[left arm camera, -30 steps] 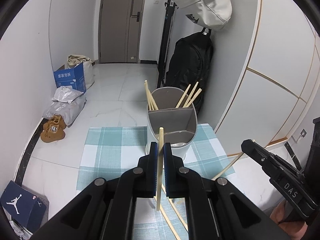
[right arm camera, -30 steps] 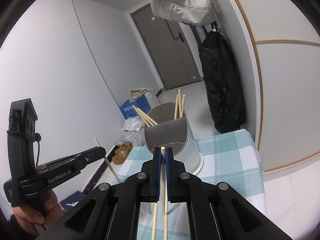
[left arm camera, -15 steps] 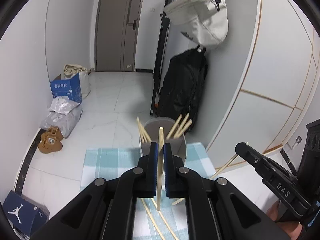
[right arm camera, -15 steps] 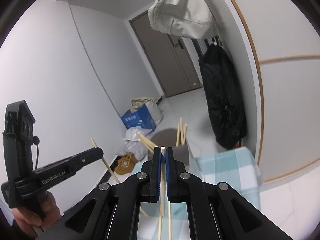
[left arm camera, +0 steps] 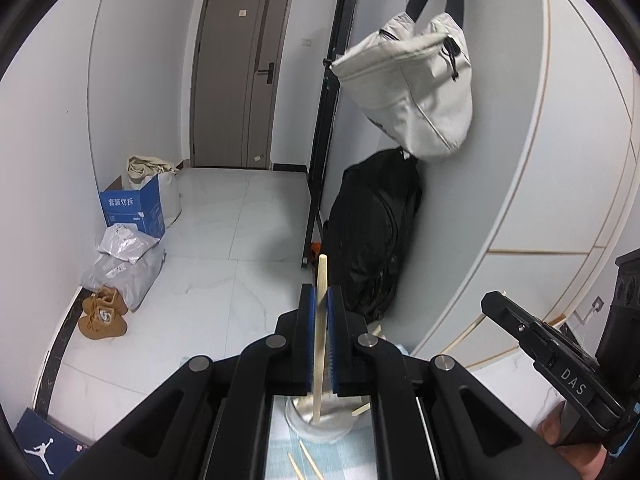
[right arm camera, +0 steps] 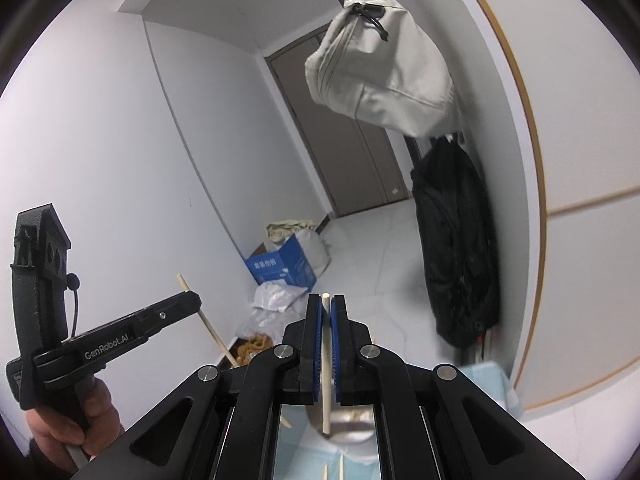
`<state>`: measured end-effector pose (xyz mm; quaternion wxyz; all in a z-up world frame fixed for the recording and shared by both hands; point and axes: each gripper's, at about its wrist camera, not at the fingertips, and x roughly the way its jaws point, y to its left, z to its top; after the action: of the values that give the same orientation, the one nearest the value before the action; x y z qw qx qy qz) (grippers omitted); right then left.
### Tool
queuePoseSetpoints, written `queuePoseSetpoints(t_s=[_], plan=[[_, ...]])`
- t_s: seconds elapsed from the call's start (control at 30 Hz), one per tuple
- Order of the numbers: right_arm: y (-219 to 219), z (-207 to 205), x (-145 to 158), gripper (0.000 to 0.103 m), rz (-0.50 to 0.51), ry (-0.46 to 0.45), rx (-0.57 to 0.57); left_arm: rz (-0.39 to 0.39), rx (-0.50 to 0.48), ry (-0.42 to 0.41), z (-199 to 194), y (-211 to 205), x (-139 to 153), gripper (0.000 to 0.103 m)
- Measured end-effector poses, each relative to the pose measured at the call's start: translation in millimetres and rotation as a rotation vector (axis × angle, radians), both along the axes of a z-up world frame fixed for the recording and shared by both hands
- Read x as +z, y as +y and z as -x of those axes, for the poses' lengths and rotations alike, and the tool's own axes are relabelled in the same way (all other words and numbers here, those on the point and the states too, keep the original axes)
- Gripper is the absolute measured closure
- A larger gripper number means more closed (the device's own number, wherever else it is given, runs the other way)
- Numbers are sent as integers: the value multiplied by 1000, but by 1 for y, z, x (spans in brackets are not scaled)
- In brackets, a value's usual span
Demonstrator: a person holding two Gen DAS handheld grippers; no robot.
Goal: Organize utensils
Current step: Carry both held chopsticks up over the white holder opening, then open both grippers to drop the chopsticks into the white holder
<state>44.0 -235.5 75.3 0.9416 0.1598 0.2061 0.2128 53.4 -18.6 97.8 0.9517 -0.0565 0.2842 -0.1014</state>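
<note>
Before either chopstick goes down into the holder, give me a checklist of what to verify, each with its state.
1. Left gripper shut on its chopstick: ok.
2. Right gripper shut on its chopstick: ok.
3. Both chopsticks roughly upright in the pads: ok.
4. Holder below each gripper: ok, it shows between the arms in both wrist views.
5. Which holder compartment lies under each tip: cannot tell, the gripper bodies hide the rim.
6. Loose chopsticks remaining on the checked cloth: not ok, some are not yet collected.
</note>
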Motion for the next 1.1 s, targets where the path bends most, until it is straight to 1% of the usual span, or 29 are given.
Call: queuePoseSetpoints(t_s=[0.2, 0.33, 0.47, 0.63, 0.8, 1.1], plan=[[1, -29, 17, 99, 14, -14, -1, 12, 6, -23, -23, -3, 11, 101], [5, -48, 23, 99, 35, -22, -1, 20, 32, -39, -39, -3, 9, 101], [8, -64, 22, 99, 56, -17, 7, 50, 31, -22, -53, 1, -1, 101], [17, -77, 11, 99, 95, -7, 22, 71, 20, 14, -66, 1, -18, 101], [25, -86, -2, 99, 115, 9, 37, 80, -3, 19, -70, 1, -28, 101], [34, -95, -27, 99, 127, 66, 69, 62, -46, 52, -74, -5, -45, 101]])
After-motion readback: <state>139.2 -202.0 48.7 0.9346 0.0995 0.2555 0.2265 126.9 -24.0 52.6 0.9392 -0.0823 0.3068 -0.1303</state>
